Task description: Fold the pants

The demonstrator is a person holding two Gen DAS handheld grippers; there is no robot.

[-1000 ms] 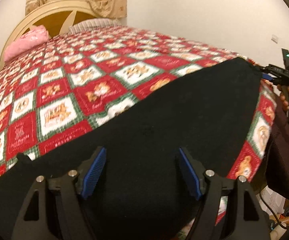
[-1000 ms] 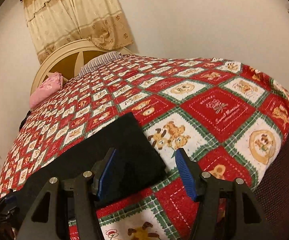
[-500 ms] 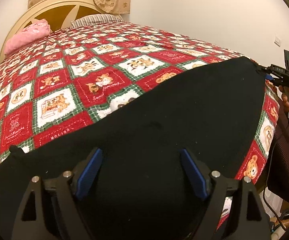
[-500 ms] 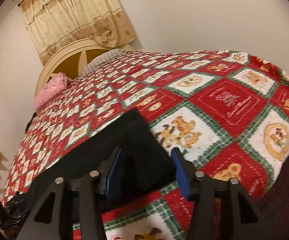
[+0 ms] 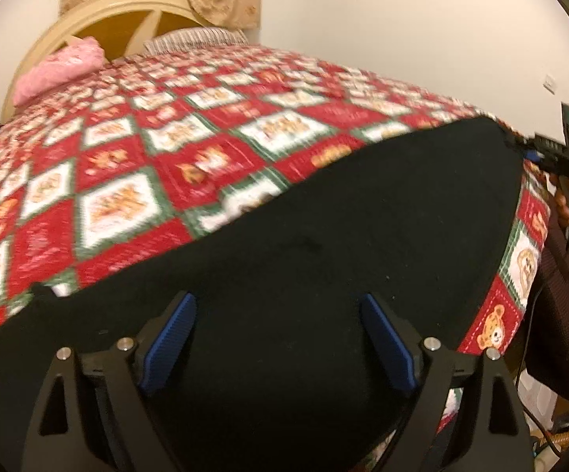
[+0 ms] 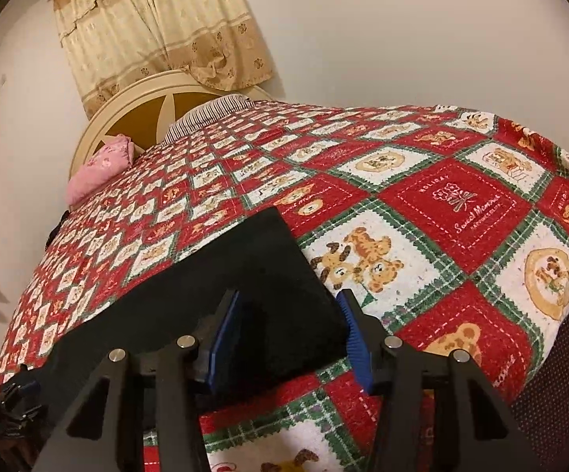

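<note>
Left hand-held gripper (image 5: 276, 338) with fingers spread wide; right hand-held gripper (image 6: 290, 334) with fingers parted, both pointing forward and low.

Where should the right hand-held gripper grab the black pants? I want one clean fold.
At the corner of the black pants nearest the right hand-held gripper, coming in low from the bed's near edge: the cloth lies flat, and its open jaws already straddle that corner.
</note>
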